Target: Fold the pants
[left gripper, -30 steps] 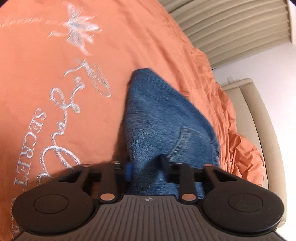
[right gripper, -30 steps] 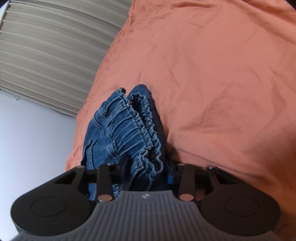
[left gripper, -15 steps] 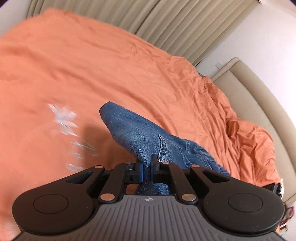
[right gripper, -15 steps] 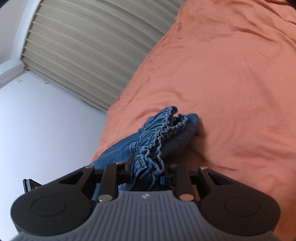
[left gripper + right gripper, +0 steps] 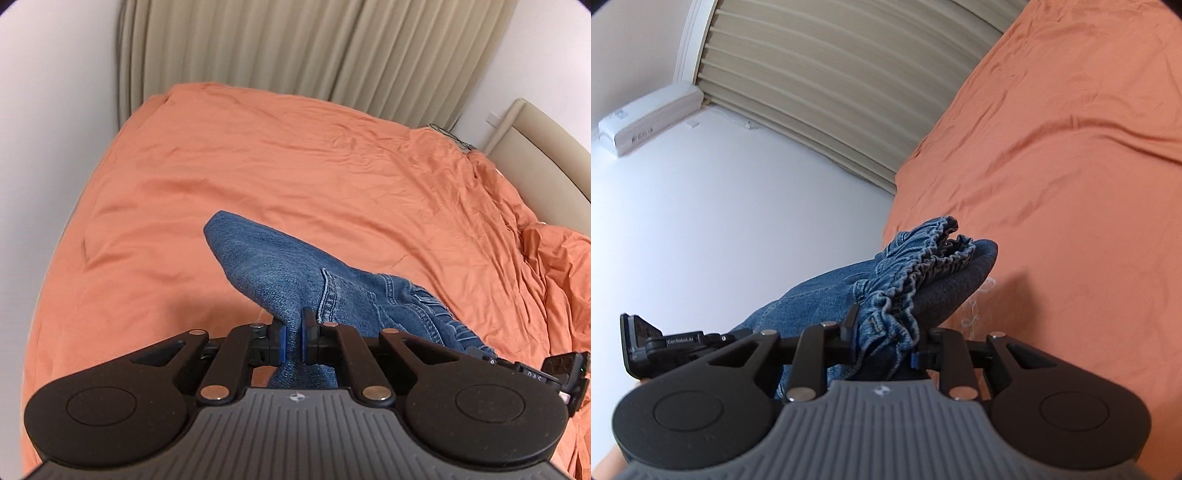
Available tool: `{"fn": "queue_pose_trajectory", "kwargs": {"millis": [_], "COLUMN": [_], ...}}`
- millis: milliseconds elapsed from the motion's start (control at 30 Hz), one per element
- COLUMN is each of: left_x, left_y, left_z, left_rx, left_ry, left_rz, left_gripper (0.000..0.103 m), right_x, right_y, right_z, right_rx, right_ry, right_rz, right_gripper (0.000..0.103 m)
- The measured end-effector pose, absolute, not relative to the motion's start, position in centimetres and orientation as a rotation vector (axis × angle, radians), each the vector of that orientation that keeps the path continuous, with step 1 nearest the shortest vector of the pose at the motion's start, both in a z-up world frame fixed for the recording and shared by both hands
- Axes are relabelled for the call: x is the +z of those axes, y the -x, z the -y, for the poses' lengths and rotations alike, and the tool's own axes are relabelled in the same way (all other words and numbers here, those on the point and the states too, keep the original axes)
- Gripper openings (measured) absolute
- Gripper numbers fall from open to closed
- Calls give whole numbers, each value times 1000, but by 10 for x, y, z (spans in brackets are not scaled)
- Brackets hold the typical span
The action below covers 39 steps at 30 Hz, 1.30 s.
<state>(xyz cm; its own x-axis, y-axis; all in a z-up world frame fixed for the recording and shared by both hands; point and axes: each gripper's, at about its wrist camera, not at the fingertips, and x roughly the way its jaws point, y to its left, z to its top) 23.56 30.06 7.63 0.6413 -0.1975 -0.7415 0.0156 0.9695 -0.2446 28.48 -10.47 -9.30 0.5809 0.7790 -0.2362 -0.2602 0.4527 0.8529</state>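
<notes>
On the black side of the left hand-held gripper (image 5: 681,341), seen at the left edge of the right wrist view, small white lettering reads "GenRobot.AI". In the left wrist view the right hand-held gripper (image 5: 535,373) at the right edge carries a few pale letters that are too small to read. The white box (image 5: 646,120) high on the wall has a faint printed line that cannot be made out, and the pale embroidery (image 5: 977,308) on the orange bed cover shows only curls, no readable word
</notes>
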Motion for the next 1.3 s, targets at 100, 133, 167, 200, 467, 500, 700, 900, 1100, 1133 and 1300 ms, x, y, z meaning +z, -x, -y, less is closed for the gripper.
{"fn": "queue_pose_trajectory", "kwargs": {"millis": [100, 133, 167, 200, 467, 500, 700, 900, 1100, 1133, 1300], "left_x": [34, 18, 4, -10, -88, -93, -117, -93, -84, -86, -109], "left_y": [-233, -233, -233, -233, -231, -230, -226, -214, -179, -174, -160], "left_z": [-313, -316, -319, -322, -357, -359, -361, -363, -360, -361, -363], "left_rx": [-134, -145, -152, -156, -133, -136, -116, -123, -140, -143, -73], "left_ry": [276, 291, 309, 332, 432, 437, 476, 455, 410, 410, 443], "left_rz": [-889, -894, -900, -906, -963, -965, -968, -1036, -1143, -1166, -1266], "left_gripper": [7, 7, 7, 7, 8, 9, 27, 39, 45, 46, 51], "right_x": [-105, -110, -115, -119, -165, -173, -198, -196, -198, -199, -196], "right_y": [-278, -275, -273, -269, -243, -245, -253, -260, -255, -256, -257], "right_z": [89, 88, 87, 89, 91, 92, 90, 87, 88, 88, 84], "right_rx": [680, 669, 657, 642, 585, 564, 511, 510, 507, 506, 499], "right_ry": [-827, -809, -792, -774, -674, -682, -639, -630, -640, -640, -623], "right_rz": [-697, -700, -705, -711, -817, -838, -938, -952, -951, -954, -963], "right_gripper": [19, 19, 19, 19, 20, 20, 19, 20, 21, 21, 21]}}
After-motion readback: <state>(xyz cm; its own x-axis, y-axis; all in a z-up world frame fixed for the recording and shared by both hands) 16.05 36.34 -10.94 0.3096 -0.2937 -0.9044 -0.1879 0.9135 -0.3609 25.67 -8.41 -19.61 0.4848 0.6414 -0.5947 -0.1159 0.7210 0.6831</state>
